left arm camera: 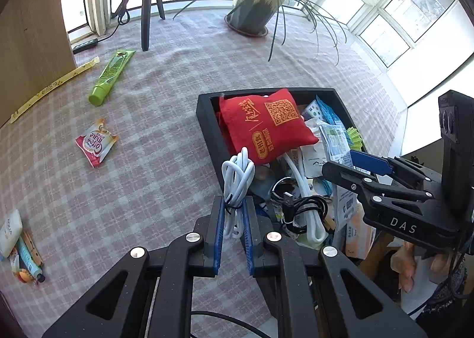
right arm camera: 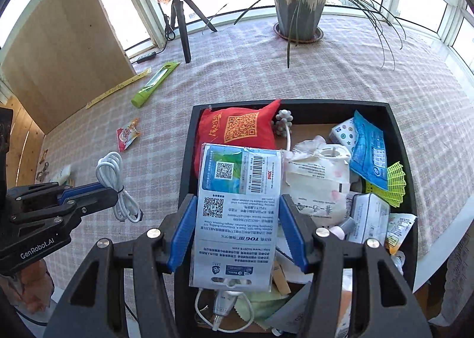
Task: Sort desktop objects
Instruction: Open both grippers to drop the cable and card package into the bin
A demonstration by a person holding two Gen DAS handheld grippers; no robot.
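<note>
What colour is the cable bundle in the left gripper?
White, tied with a thin black band; the cable bundle shows best in the left wrist view.

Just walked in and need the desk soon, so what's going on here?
A person is sorting clutter with two handheld grippers. The left gripper is shut on a coiled white cable, held above the checked tablecloth. The right gripper grips a flat printed packet over the crowded black tray.

Potted plant (right arm camera: 297, 9) and tripod (right arm camera: 180, 21) near window.
</note>
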